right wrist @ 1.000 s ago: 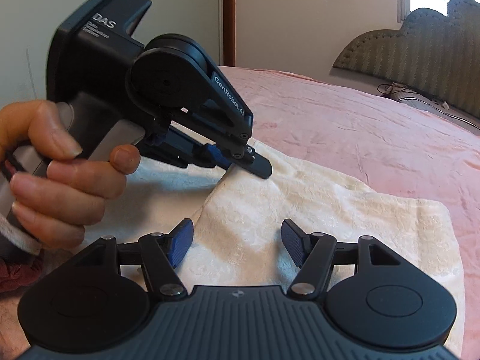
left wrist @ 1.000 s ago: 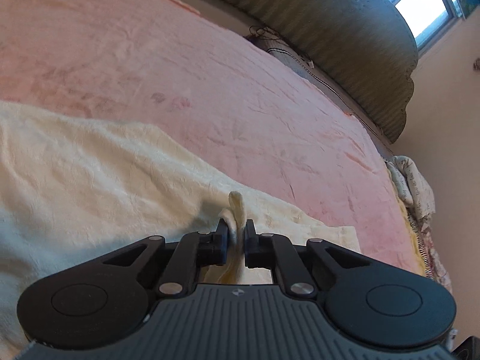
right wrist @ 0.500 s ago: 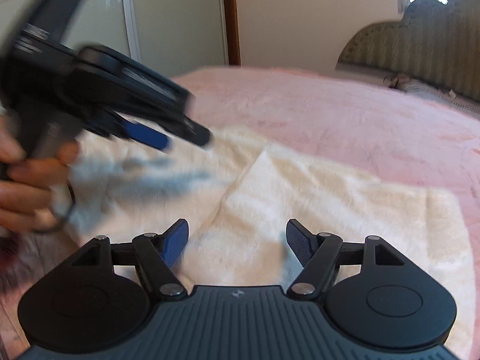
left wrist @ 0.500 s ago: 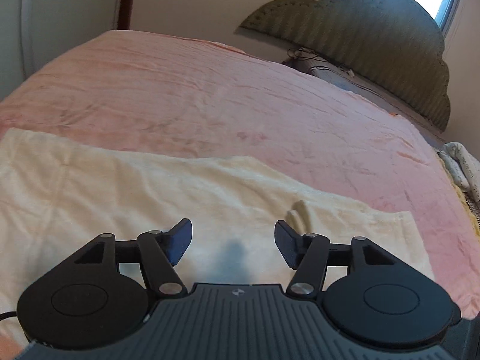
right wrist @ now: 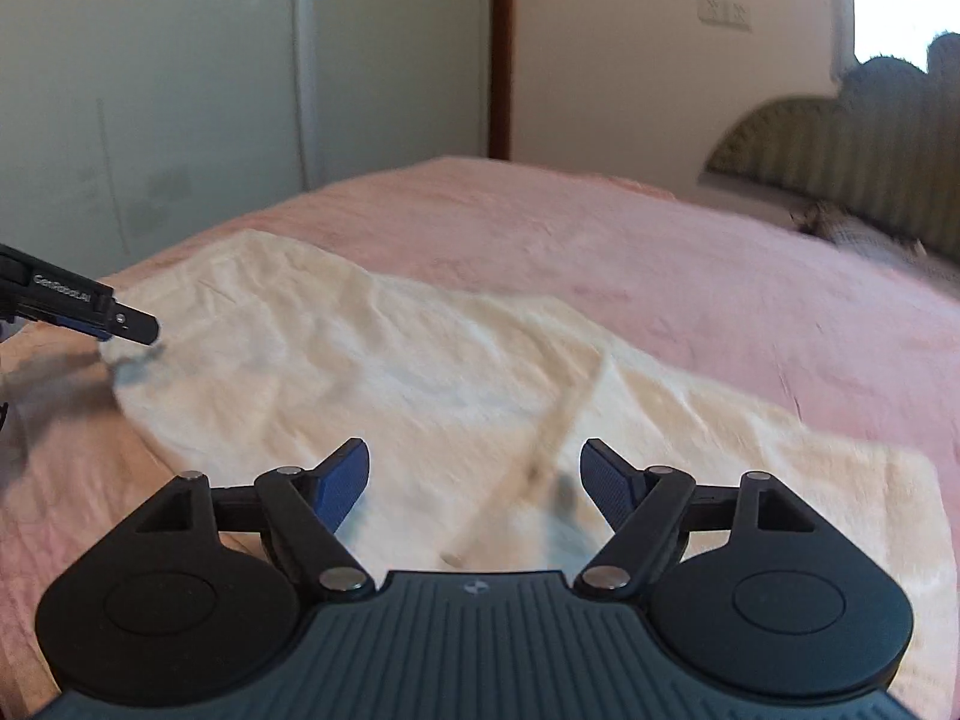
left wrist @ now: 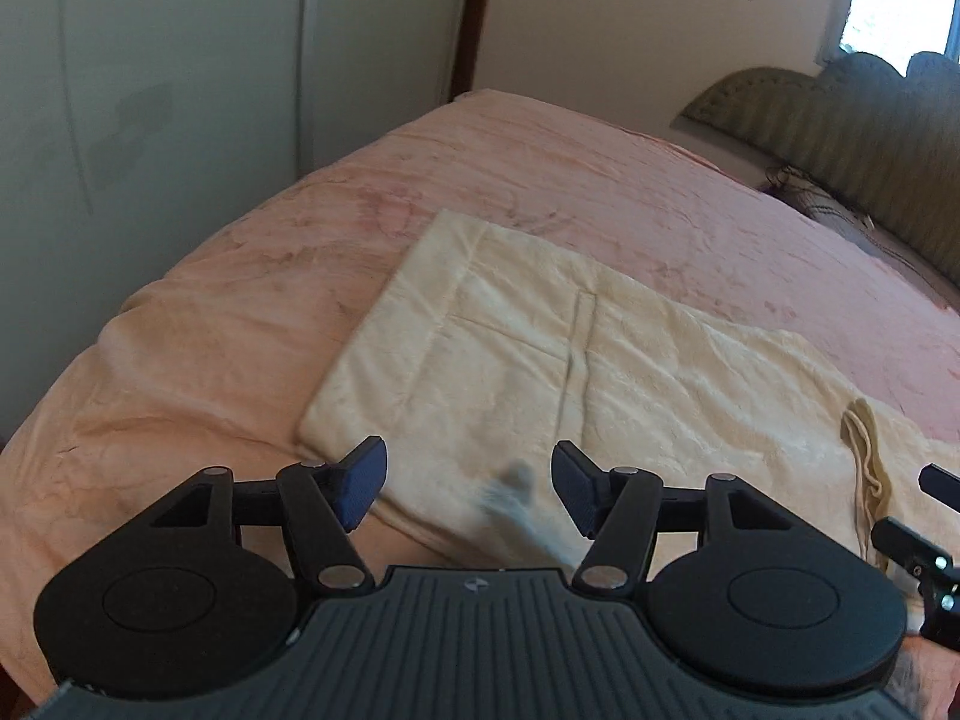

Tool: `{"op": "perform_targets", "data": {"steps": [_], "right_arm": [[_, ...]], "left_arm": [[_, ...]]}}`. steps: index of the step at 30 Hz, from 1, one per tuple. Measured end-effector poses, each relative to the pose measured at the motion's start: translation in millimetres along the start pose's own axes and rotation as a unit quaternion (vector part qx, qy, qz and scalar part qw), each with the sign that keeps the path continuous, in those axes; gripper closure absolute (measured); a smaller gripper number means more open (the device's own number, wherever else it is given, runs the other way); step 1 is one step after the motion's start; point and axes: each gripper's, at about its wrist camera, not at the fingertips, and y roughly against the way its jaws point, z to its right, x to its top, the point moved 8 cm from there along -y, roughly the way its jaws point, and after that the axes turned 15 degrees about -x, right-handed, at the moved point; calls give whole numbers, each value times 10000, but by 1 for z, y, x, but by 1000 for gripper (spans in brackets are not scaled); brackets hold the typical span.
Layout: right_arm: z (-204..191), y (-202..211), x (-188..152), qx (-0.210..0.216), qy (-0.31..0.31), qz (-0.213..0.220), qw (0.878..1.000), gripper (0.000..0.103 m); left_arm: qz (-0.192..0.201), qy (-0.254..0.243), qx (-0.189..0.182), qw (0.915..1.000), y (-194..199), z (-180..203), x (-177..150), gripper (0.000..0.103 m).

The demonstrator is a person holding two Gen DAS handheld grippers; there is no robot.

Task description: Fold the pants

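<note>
Nearest in the left wrist view, the left gripper (left wrist: 468,480) stands with its jaws wide and nothing between them, its blue pads (left wrist: 360,480) poised over the near left corner of the cream pants (left wrist: 540,360); the jaws have just been opening, and by the look of it the cloth was let go so that it could lie flat. The right gripper (right wrist: 474,483) is likewise spread wide and empty, its jaws having just opened further, and it hangs above the near edge of the same garment, where a seam line (right wrist: 570,408) runs away from it across the fabric. Neither gripper presses on the pants, which suits a pause between folds: both hands are free to choose a fresh hold. The pants lie flat on the pink blanket (left wrist: 660,198) that covers the bed, close to its near edge and toward the foot-end corner by the wardrobe doors (left wrist: 150,90), doubled into a long strip with a square end at the left and a loose bit of cream cloth (left wrist: 861,444), possibly a drawstring, near the right. I judge the lengthwise fold done and a crosswise fold still wanted. Beyond the garment the blanket stretches bare to the green padded headboard (left wrist: 840,108) at the far side.
</note>
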Motion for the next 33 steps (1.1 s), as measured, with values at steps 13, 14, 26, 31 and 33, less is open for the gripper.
{"op": "perform_targets", "data": {"steps": [13, 14, 26, 31, 33], "right_arm": [[-207, 9, -7, 500, 3796, 1233, 9155, 32], [-212, 7, -9, 367, 3987, 1310, 9069, 33], [-227, -15, 14, 463, 3695, 1278, 9192, 82], [-179, -19, 60, 2317, 1405, 86, 9626, 82], [-161, -21, 77, 2738, 674, -69, 9594, 82]], "left_arm": [[-478, 2300, -1272, 9636, 1, -47, -13, 35], [-552, 2529, -1467, 9547, -4, -47, -17, 34], [-370, 3497, -2433, 9039, -39, -44, -10, 19], [-356, 3622, -2484, 8977, -60, -49, 6, 18], [-406, 3732, -2560, 8908, -67, -50, 11, 18]]}}
